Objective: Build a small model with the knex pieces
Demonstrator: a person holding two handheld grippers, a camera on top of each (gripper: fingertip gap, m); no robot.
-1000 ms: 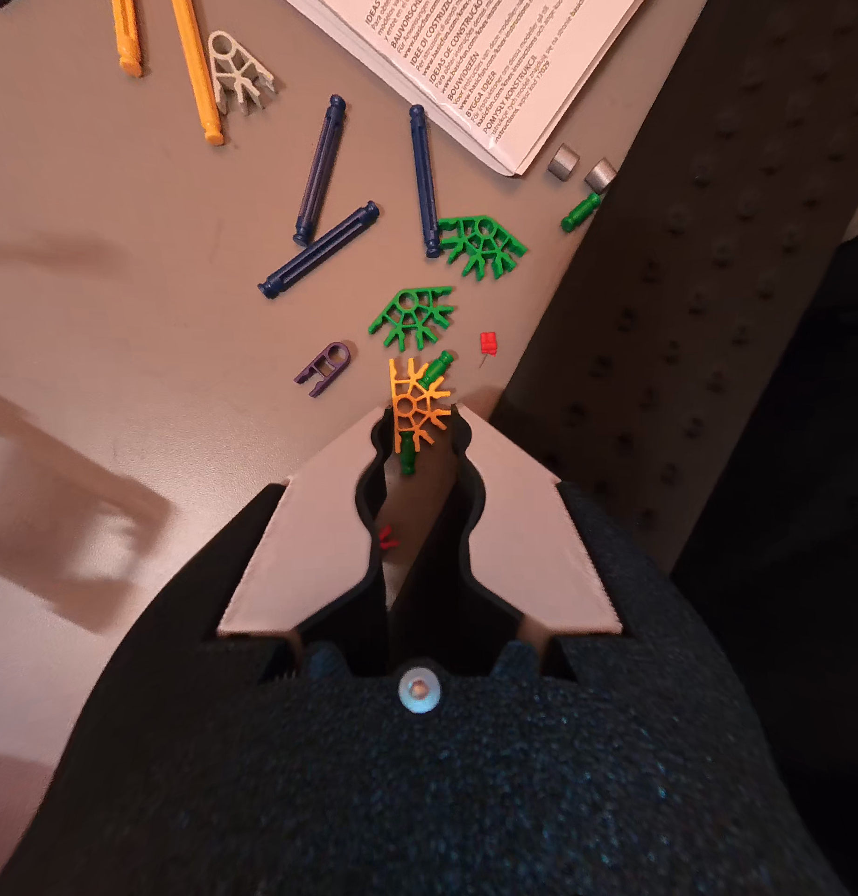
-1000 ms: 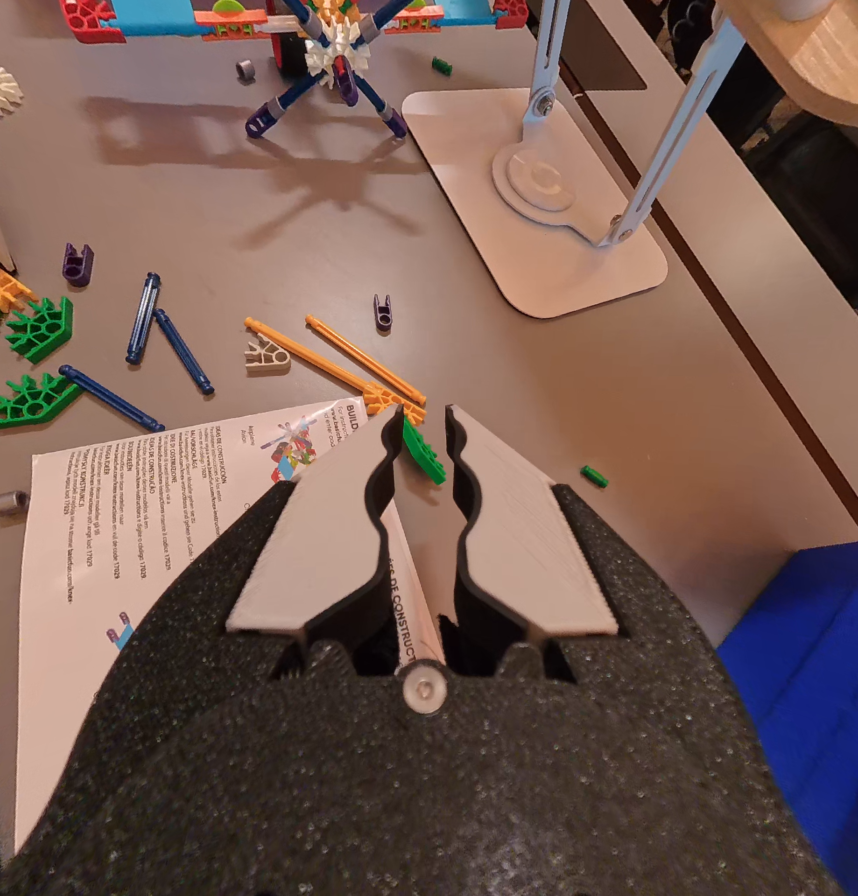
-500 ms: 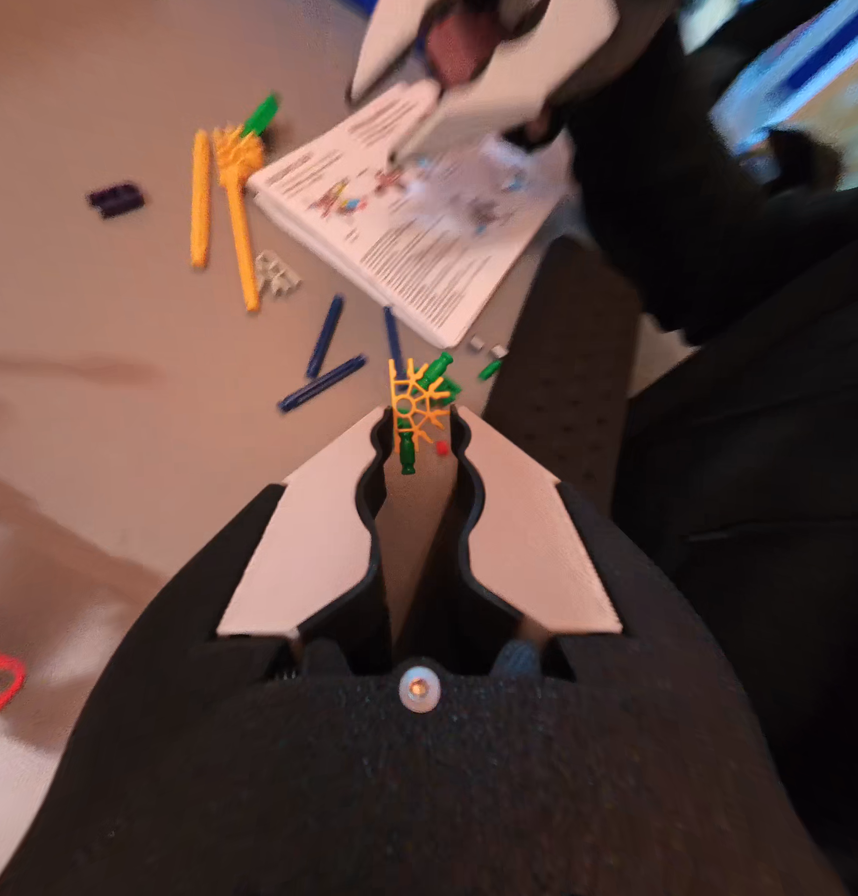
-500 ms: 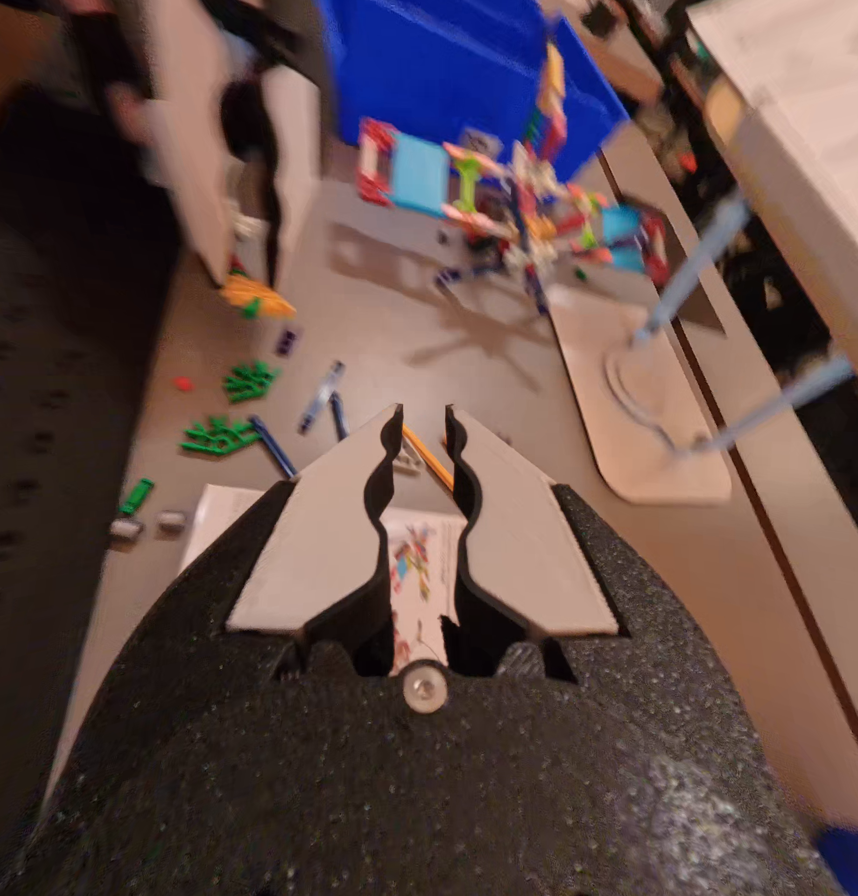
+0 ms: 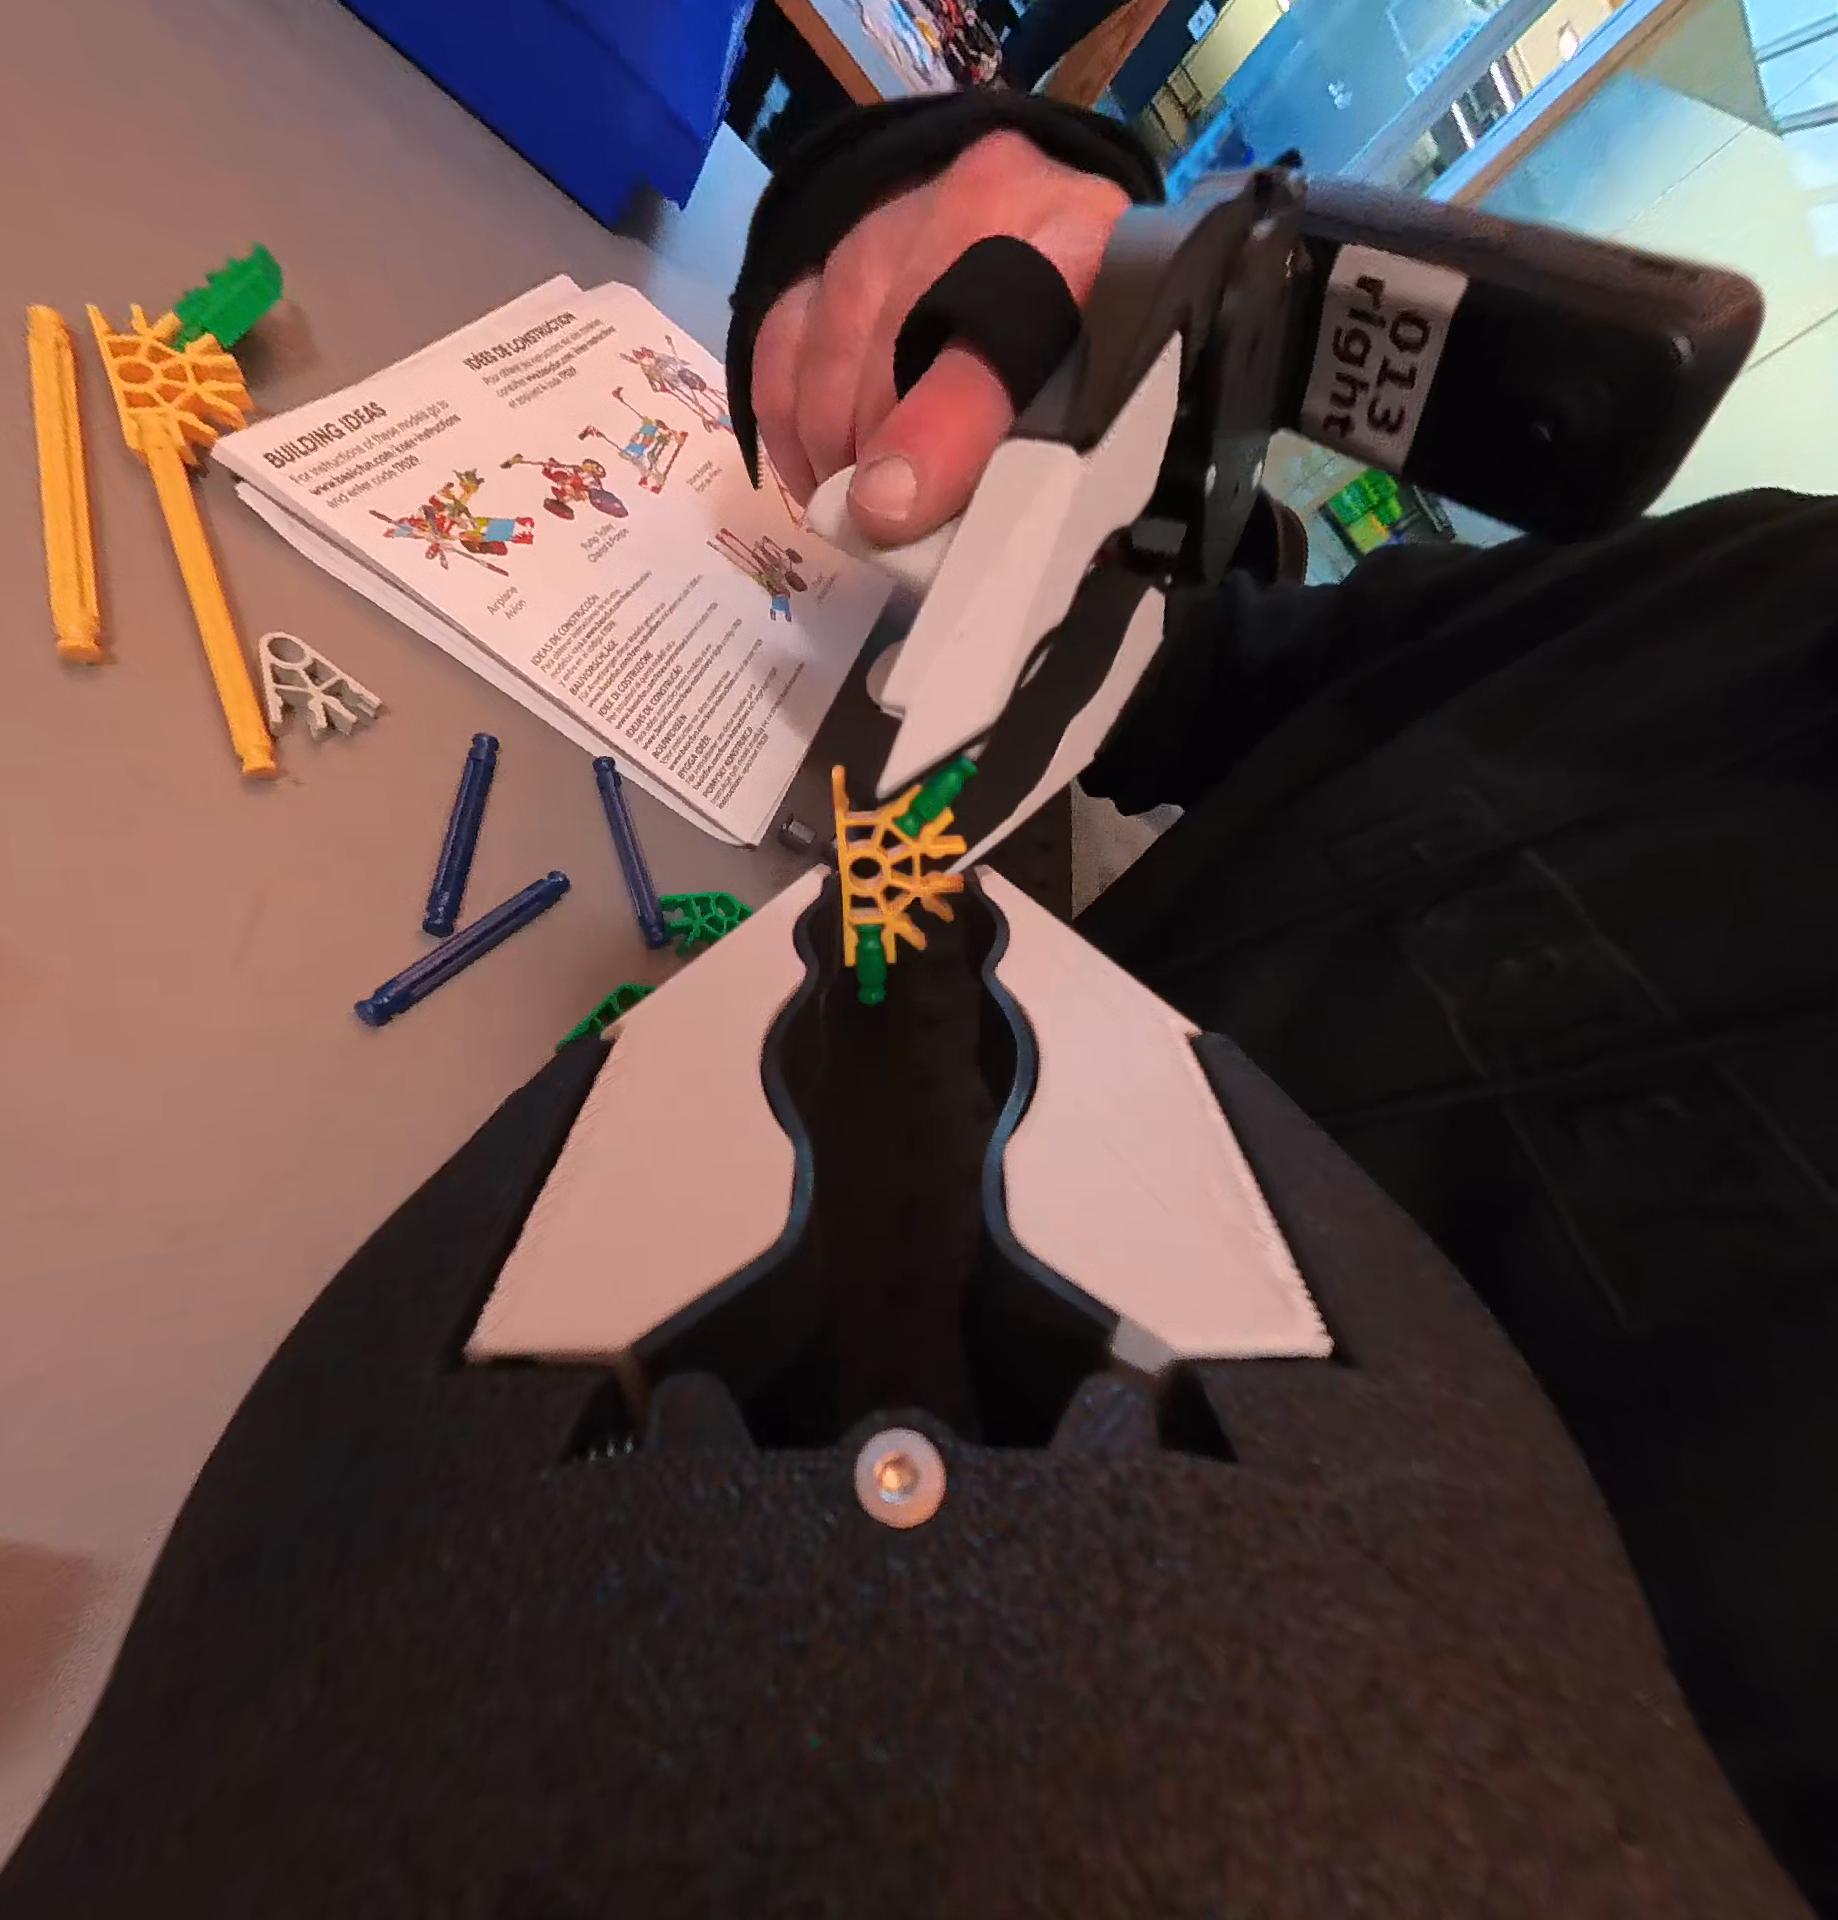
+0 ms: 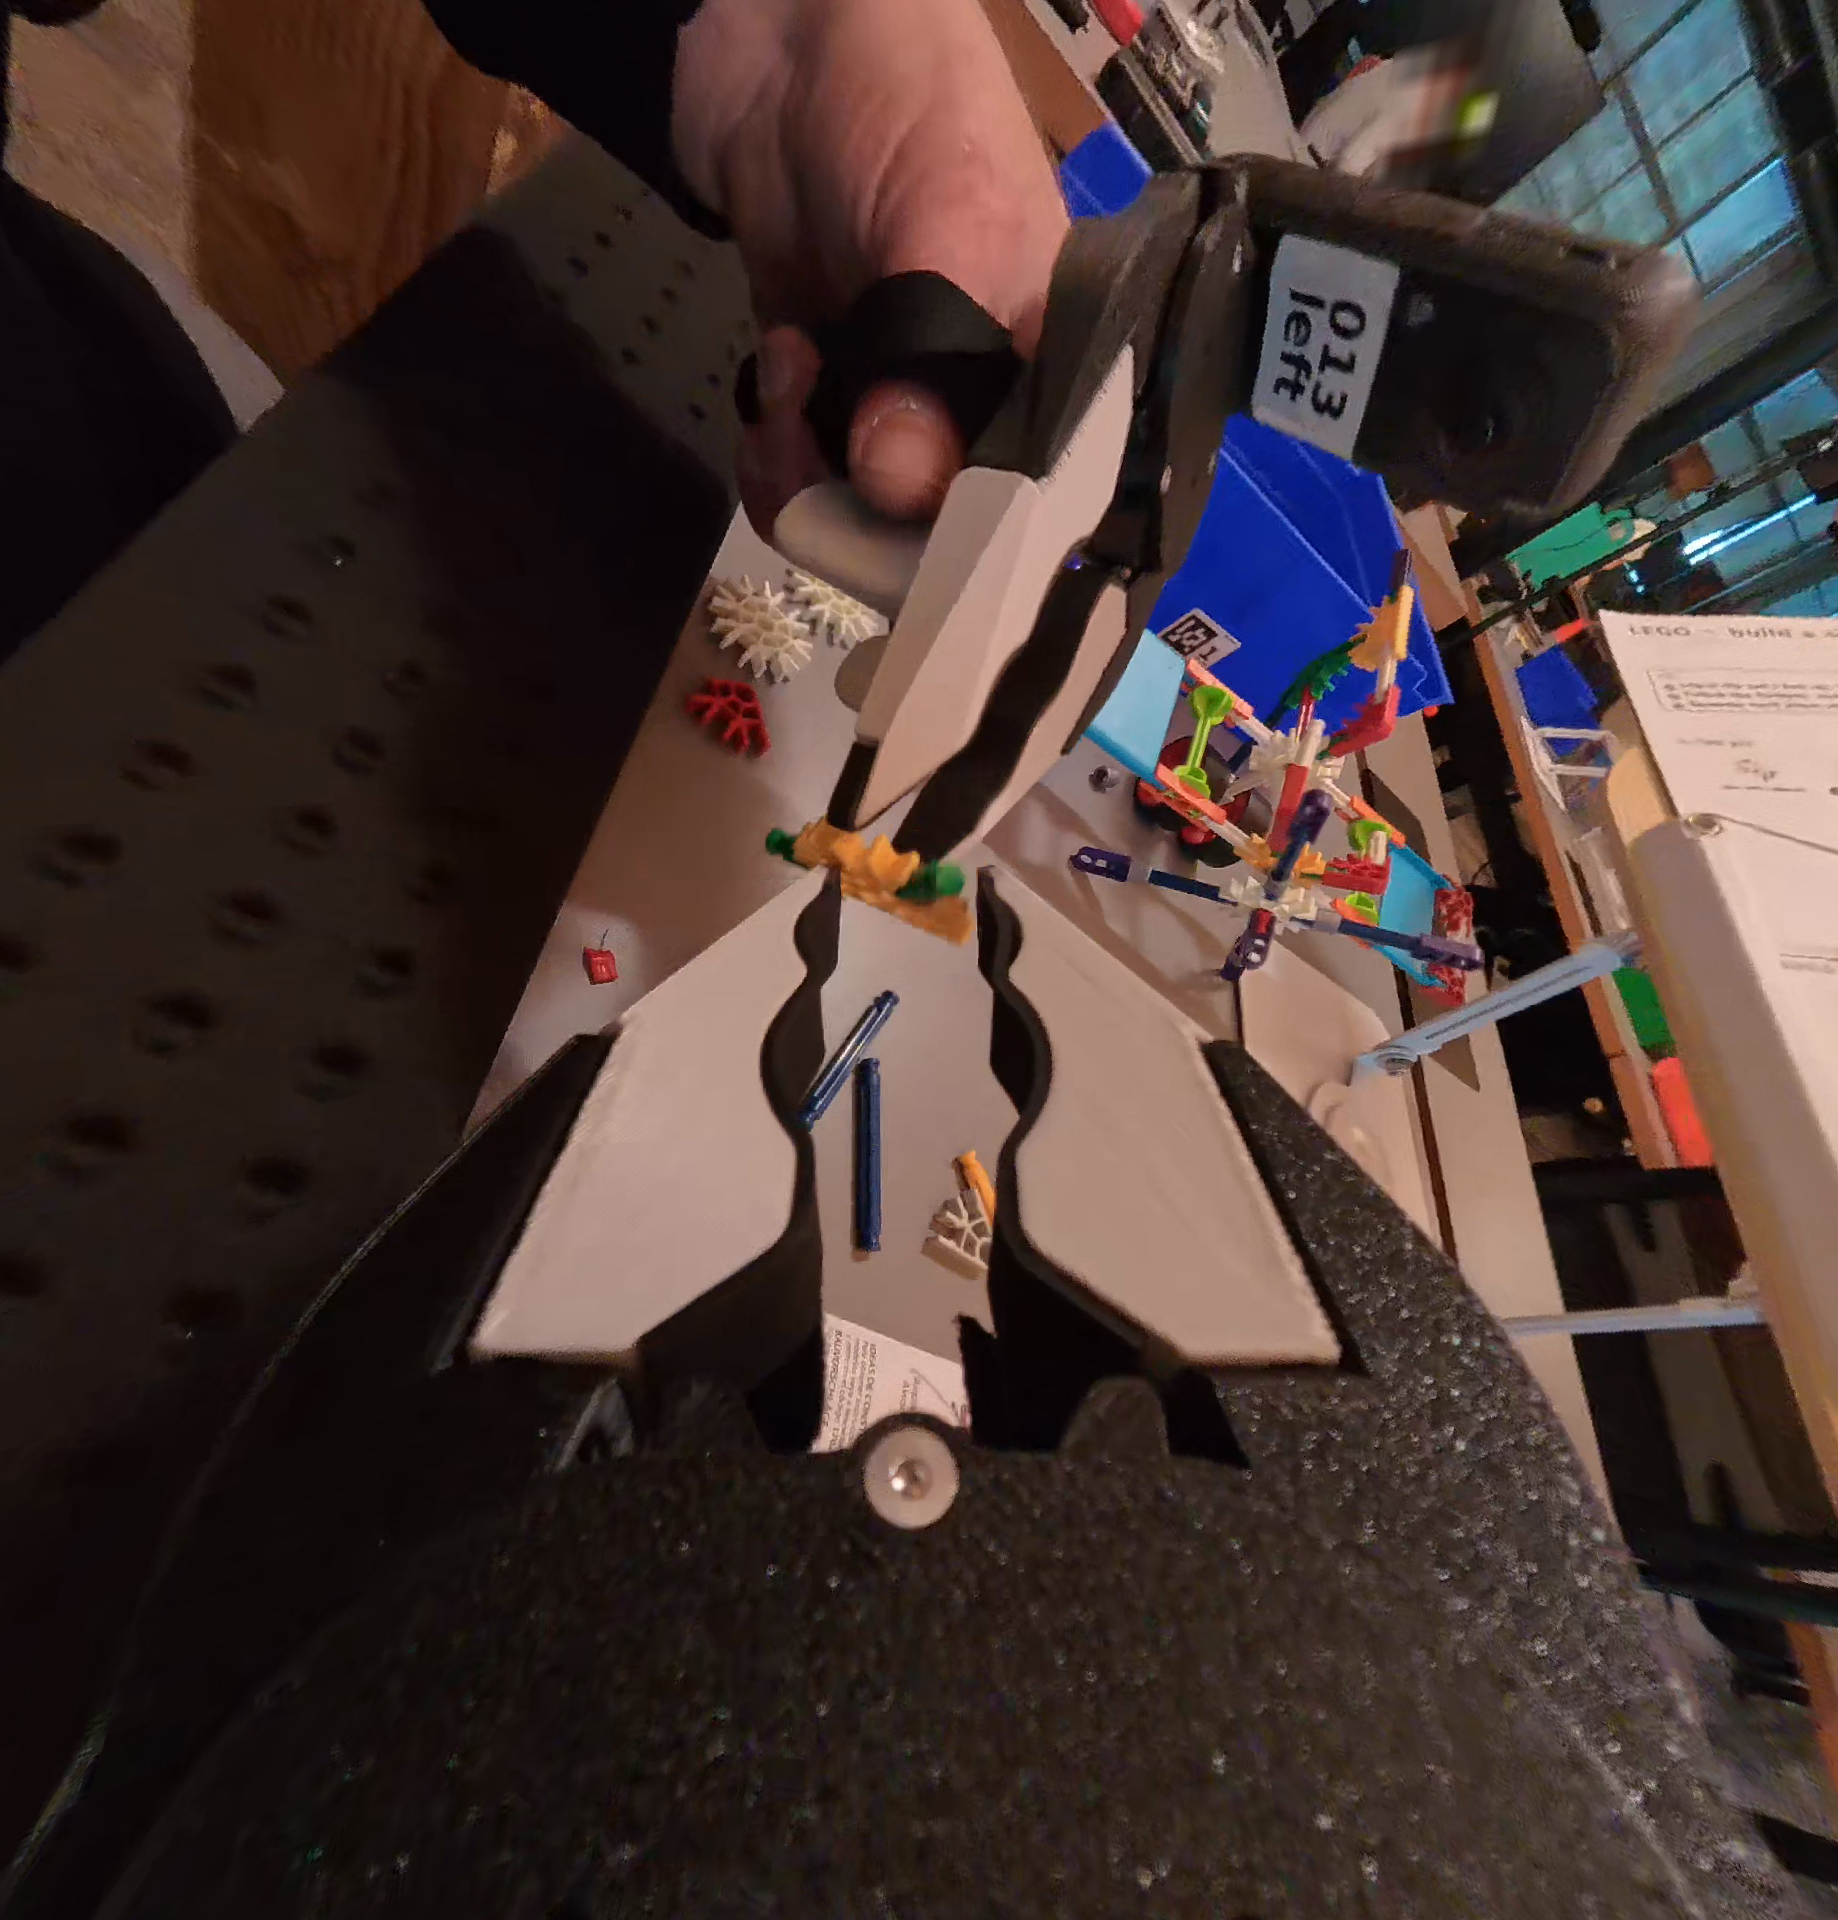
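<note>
My left gripper is shut on a small orange fan-shaped connector and holds it in the air above the grey table. Short green rods stick out of the connector at top and bottom. My right gripper is open, with its tips on either side of the connector and its green rod. In the left wrist view the right gripper comes down from the upper right, a hand on its handle. In the right wrist view the left gripper comes down from above.
On the table lie an instruction booklet, blue rods, orange rods, a grey connector and green connectors. A built model, a blue bin and white connectors lie beyond. A black perforated panel is at the table edge. The grippers are tip to tip, or close to it.
My left gripper has lifted the orange connector off the table. My right gripper has swung up from the booklet to meet it, its tips now around the connector.
</note>
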